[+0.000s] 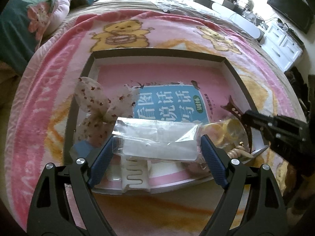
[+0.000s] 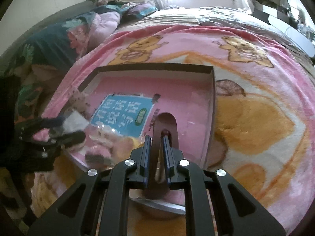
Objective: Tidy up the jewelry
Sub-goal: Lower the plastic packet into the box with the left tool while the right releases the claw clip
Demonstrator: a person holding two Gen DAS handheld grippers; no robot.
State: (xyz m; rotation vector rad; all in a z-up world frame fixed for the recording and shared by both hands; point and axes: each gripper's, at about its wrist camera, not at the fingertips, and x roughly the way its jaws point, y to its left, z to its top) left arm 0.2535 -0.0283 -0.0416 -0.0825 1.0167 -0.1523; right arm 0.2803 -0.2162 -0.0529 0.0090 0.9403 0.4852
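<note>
A dark-rimmed box lid [image 1: 157,52] lies on the bed with a pink book [image 1: 171,82] inside. My left gripper [image 1: 157,153] is shut on a clear plastic bag [image 1: 157,137] and holds it over the box's near side. My right gripper [image 2: 156,141] is shut on a brown claw hair clip [image 2: 167,123], which also shows in the left wrist view [image 1: 233,108]. A spotted sheer bow [image 1: 98,106], yellow hair ties [image 1: 226,129], a coiled hair tie [image 1: 239,151] and a white comb clip [image 1: 135,175] lie in the box.
The box sits on a pink teddy-bear blanket [image 1: 59,74]. Floral pillows [image 1: 25,25] lie at the far left. A white cabinet [image 1: 283,45] and a dark screen [image 1: 291,7] stand to the far right. A metal bowl [image 2: 157,206] lies under my right gripper.
</note>
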